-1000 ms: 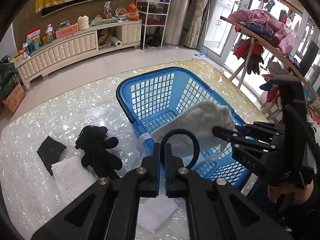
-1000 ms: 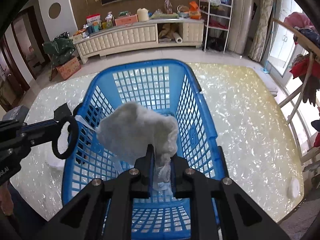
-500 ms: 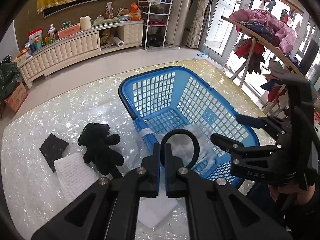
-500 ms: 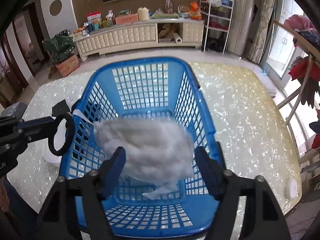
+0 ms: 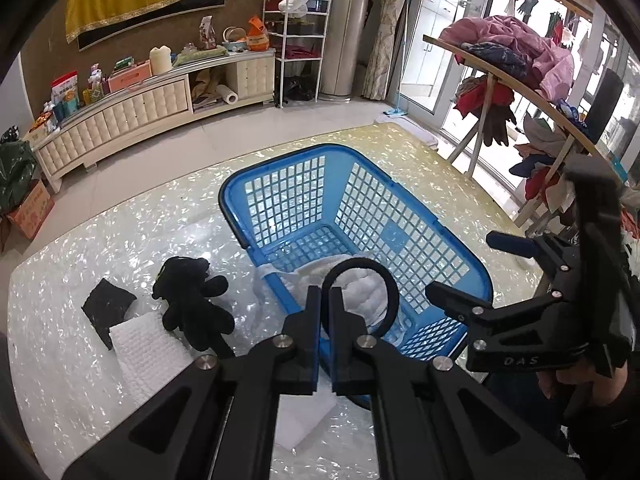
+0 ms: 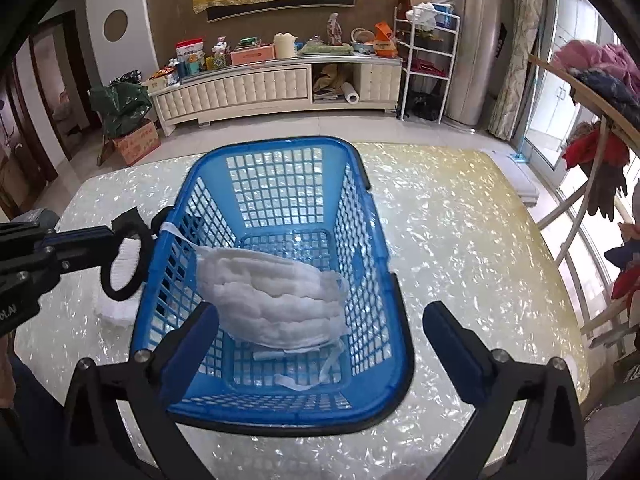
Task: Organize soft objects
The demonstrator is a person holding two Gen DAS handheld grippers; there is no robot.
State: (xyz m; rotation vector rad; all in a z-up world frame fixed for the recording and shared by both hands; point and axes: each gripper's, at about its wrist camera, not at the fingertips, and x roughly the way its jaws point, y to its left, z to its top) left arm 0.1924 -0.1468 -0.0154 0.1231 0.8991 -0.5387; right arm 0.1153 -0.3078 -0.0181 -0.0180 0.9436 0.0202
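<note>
- The black hair tie is pinched by the left gripper, lower centre.
- The right gripper is spread wide above the blue basket.
- The white cloth is seen inside it.

Glossy blue plastic basket; fluffy white cloth; shiny pearlescent tabletop.

White fluffy cloth in blue basket, right tongs spread wide
</note>
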